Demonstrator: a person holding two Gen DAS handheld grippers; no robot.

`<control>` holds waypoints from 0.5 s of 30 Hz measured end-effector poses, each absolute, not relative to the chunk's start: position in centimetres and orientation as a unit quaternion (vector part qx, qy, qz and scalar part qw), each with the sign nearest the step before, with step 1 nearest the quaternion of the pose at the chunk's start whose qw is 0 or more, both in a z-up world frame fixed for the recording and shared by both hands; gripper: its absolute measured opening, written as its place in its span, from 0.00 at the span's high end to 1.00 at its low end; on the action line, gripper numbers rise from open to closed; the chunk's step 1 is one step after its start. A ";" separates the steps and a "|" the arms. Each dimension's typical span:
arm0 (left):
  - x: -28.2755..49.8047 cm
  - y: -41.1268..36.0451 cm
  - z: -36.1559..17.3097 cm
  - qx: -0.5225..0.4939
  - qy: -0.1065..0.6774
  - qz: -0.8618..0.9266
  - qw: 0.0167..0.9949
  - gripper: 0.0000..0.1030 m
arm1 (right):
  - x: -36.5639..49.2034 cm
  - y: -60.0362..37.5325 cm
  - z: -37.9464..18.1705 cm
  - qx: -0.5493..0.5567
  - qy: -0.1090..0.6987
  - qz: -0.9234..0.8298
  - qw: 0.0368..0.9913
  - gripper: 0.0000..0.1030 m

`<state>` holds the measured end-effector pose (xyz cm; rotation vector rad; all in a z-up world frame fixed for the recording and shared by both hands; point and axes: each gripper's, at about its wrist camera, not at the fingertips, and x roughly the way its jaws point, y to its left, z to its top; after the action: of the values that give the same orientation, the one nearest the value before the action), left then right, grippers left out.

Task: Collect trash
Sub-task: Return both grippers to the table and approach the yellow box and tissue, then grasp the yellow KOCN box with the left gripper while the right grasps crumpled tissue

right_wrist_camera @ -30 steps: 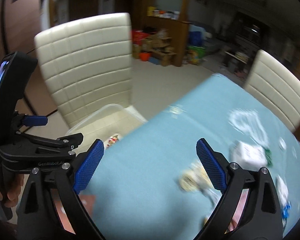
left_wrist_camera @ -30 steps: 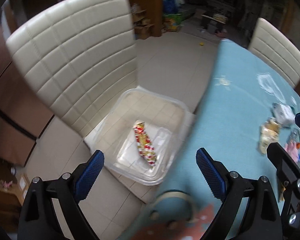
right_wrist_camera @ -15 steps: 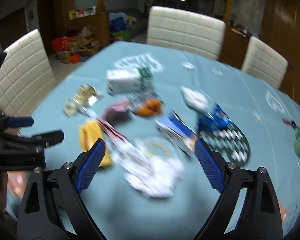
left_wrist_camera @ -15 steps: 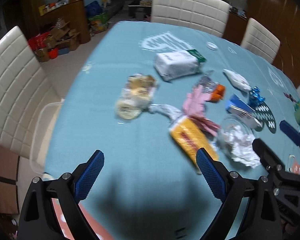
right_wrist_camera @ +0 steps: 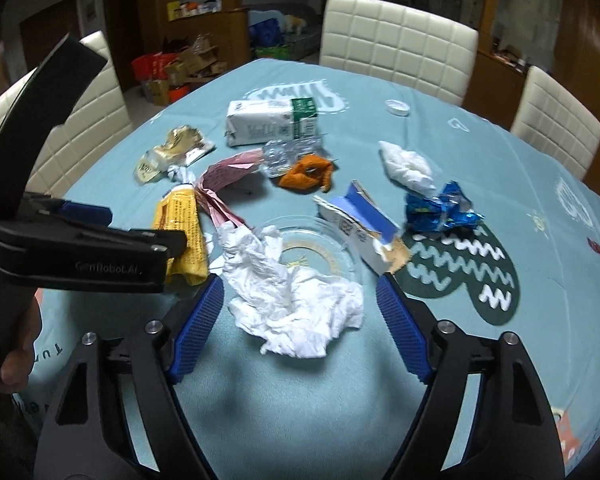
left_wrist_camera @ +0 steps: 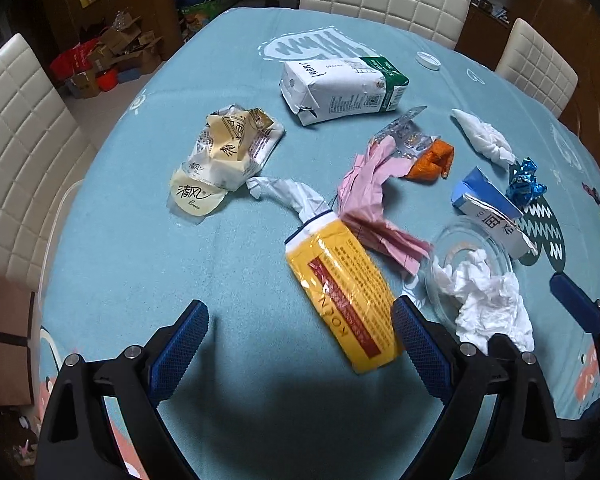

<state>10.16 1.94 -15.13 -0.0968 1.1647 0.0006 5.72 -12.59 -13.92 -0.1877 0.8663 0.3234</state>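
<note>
Both grippers hover with jaws released over the littered desk; only the right view shows the left gripper.

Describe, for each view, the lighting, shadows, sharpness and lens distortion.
Left wrist view: sharp; fisheye curves the table edge; a dark shadow falls on the cloth between the open left gripper. Right wrist view: slightly softer; crumpled tissue is brightly lit, the room behind is dim, and corners darken.

Dim room beyond, table evenly lit; dark shadow near bottom; strong fisheye bending at edges; focus sharp.
</note>
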 end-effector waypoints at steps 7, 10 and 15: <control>10.9 1.7 -15.6 -0.074 0.553 -0.044 0.829 0.44 | 6.9 -11.8 -15.8 -0.083 0.455 0.175 0.869 0.69; 10.6 0.7 -15.2 -0.076 0.549 -0.073 0.829 0.64 | 6.7 -12.1 -16.0 -0.070 0.457 0.176 0.869 0.79; 9.6 0.7 -14.5 -0.074 0.541 -0.084 0.833 0.77 | 6.2 -12.0 -15.0 -0.071 0.444 0.174 0.876 0.81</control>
<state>9.64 0.73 -14.47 -0.1561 1.1469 -0.1787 6.20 -12.00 -14.96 -0.1490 0.9276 0.3642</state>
